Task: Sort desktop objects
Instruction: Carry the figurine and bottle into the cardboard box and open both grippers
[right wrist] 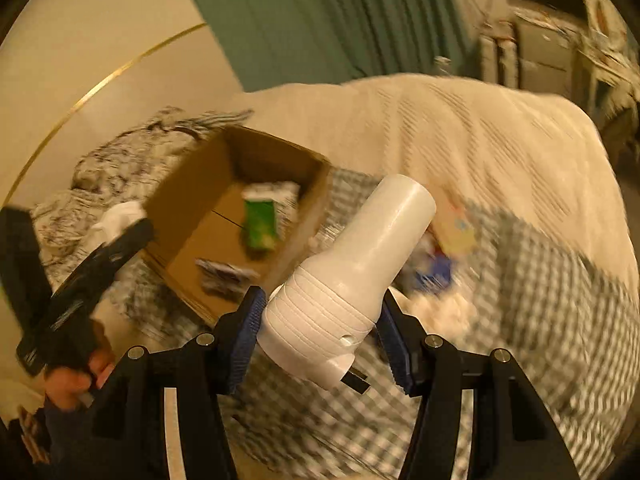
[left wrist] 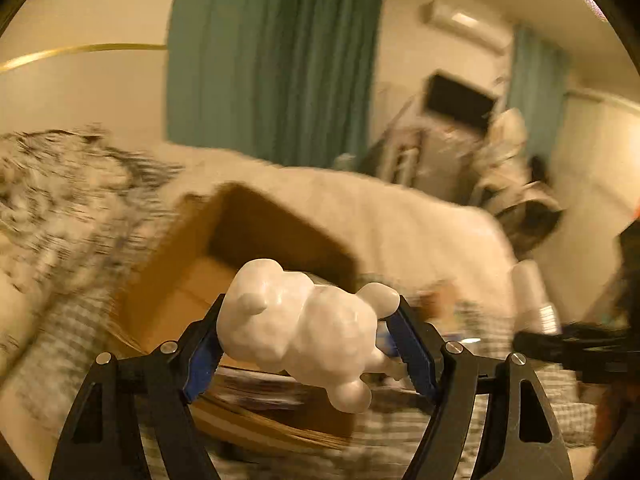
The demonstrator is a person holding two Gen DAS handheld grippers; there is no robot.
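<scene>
The white bear figurine (left wrist: 304, 328) sits crosswise between the blue pads of the left gripper (left wrist: 308, 344), clamped wide across its glossy body and held up just in front of the open cardboard box (left wrist: 180, 280) — it looks hard, light and slippery, likely chippable, so the thick torso seems a sounder hold than an ear or leg. The right gripper (right wrist: 320, 336), about half open, pinches the ribbed base of a white plug-in device (right wrist: 352, 276) — rigid plastic, aloft over the checked cloth (right wrist: 520, 320) beside the box, with its smooth neck looking more likely to slip.
</scene>
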